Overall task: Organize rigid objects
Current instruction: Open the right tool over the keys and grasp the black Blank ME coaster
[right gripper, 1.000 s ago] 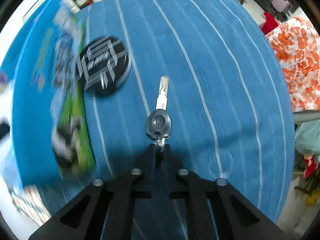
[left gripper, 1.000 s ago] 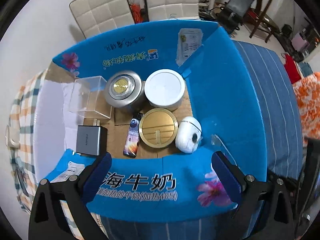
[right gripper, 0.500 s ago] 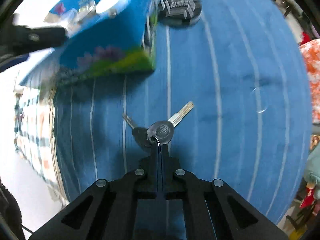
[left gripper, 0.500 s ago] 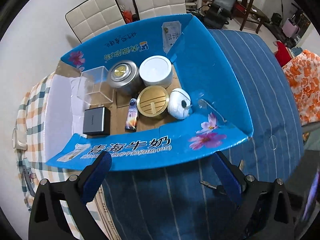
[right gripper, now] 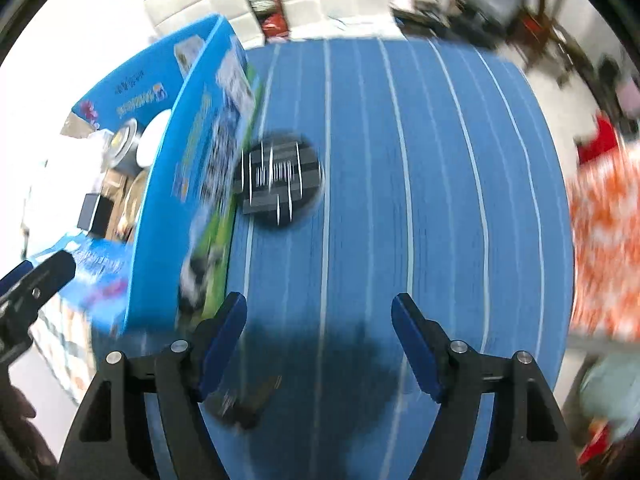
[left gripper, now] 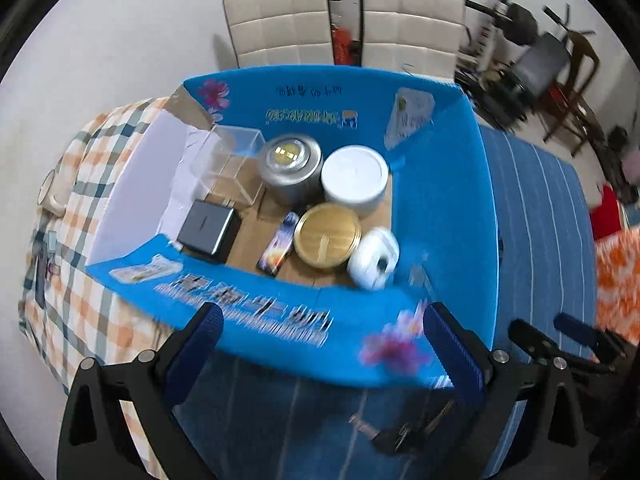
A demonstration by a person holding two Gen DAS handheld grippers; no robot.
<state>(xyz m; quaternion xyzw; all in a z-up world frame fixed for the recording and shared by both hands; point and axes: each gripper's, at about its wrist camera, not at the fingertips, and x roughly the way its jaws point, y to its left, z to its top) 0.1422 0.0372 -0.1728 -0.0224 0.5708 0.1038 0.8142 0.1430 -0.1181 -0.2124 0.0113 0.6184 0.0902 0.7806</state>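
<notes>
A blue cardboard box [left gripper: 440,208] stands open, holding a silver tin [left gripper: 290,164], a white tin [left gripper: 354,178], a gold lid [left gripper: 327,235], a white earbud case [left gripper: 374,258], a lighter [left gripper: 276,244], a dark charger [left gripper: 208,226] and a clear cube [left gripper: 228,160]. My left gripper [left gripper: 320,336] hovers open before the box's near flap. A bunch of keys [left gripper: 400,436] lies on the blue striped cloth, below it. In the right wrist view the keys [right gripper: 248,400] are blurred beside the left finger of my right gripper [right gripper: 320,320], which is open and empty.
A black round disc with white lines [right gripper: 280,180] lies on the striped cloth [right gripper: 420,200] against the box's outer wall [right gripper: 200,184]. A checked cloth [left gripper: 80,200] covers the left side. Two white chairs [left gripper: 344,20] stand behind; orange fabric [right gripper: 604,248] lies at the right.
My right gripper has opened and the keys now lie on the cloth. It has swung back to face along the table. The left gripper has moved closer to the box.
</notes>
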